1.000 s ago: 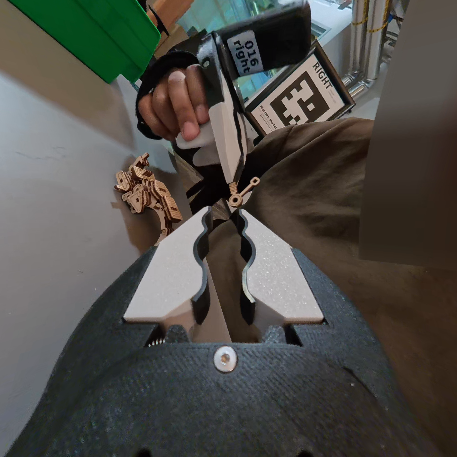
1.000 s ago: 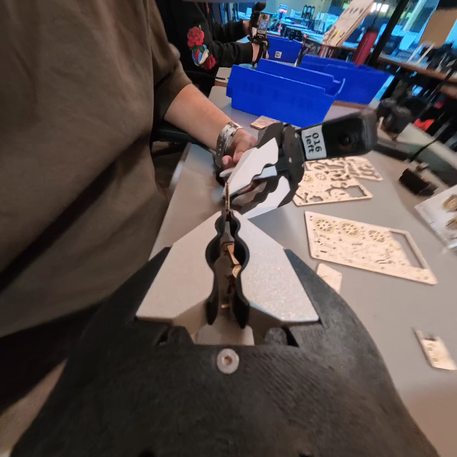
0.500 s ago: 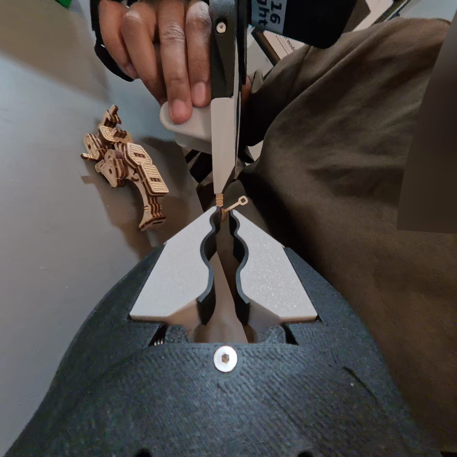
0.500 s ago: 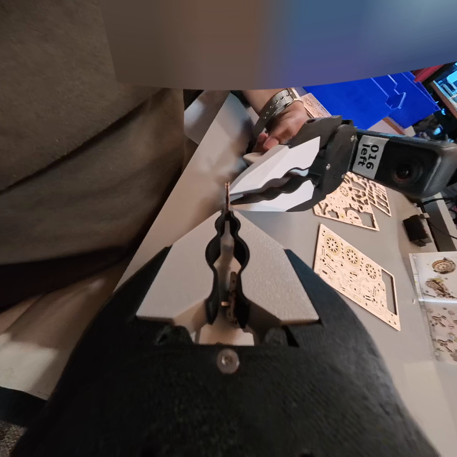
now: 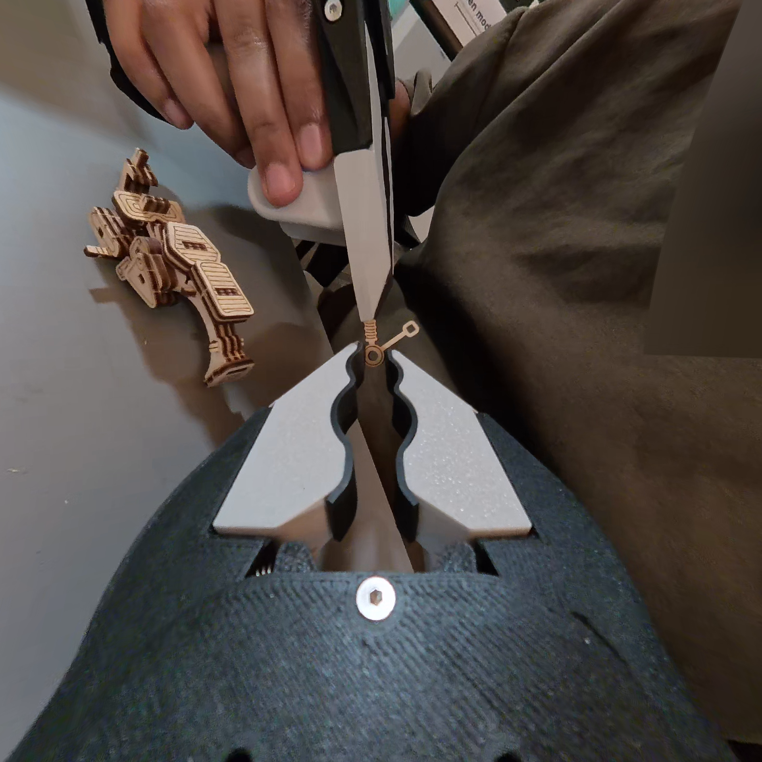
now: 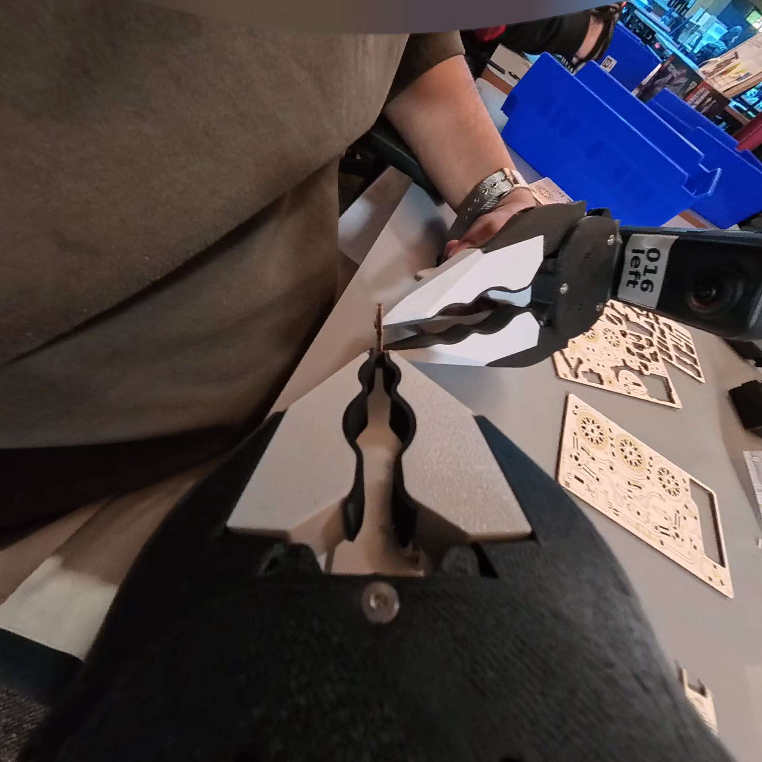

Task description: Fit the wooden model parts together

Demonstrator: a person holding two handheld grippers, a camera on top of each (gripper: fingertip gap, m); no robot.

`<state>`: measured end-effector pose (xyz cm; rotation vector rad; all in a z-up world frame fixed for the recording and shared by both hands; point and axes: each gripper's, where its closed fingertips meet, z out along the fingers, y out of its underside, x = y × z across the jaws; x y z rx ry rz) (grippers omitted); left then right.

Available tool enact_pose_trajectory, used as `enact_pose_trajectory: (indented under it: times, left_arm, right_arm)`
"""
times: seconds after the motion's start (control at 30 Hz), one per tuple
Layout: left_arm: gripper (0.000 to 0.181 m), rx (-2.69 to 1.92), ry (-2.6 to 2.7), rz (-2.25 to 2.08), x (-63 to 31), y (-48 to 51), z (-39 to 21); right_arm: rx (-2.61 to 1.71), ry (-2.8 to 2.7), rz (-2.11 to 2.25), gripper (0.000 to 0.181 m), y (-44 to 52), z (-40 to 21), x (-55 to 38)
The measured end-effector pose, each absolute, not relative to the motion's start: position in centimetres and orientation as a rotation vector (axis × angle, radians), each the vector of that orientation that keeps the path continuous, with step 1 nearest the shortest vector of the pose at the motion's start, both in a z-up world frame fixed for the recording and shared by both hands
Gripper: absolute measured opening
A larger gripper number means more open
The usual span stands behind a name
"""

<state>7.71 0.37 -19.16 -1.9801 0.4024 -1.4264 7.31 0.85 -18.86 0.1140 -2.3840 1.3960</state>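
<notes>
A small wooden part (image 5: 372, 336), a ring with a coiled stem and a thin lever, hangs in the air in front of the person's olive shirt. My right gripper (image 5: 371, 319) comes down from above and is shut on the top of the stem. In the right wrist view the part (image 6: 379, 325) stands edge-on out of the right gripper's (image 6: 377, 356) tips. My left gripper (image 5: 374, 350) is narrowly open with its tips on either side of the ring. A slim gap shows on the right side. It also shows in the right wrist view (image 6: 384, 337).
A part-built wooden model (image 5: 173, 264) lies on the grey table (image 5: 62, 412) to the left. Two punched wooden sheets (image 6: 631, 486) (image 6: 618, 350) lie to the right, with blue bins (image 6: 598, 144) behind. The person's torso (image 5: 556, 330) is close behind both grippers. Only a small space, under 4 cm, lies between the two pairs of fingers.
The right gripper has swung upright and brought the part down to the left gripper's tips. The left gripper's fingers have narrowed around the ring.
</notes>
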Motion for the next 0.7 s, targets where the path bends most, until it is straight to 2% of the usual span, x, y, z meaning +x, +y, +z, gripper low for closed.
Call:
enact_pose_trajectory:
  times: [0.37,0.7]
  left_arm:
    - [0.013,-1.995,0.481,-1.472,9.1,-0.6,-19.3]
    - [0.01,-1.975,0.498,-1.486,9.3,-0.8,-19.1]
  right_arm:
    - [0.156,-2.429,1.498,0.001,-0.2,-18.8,8.6]
    - [0.117,-2.43,1.539,0.001,-0.2,-18.5,8.4]
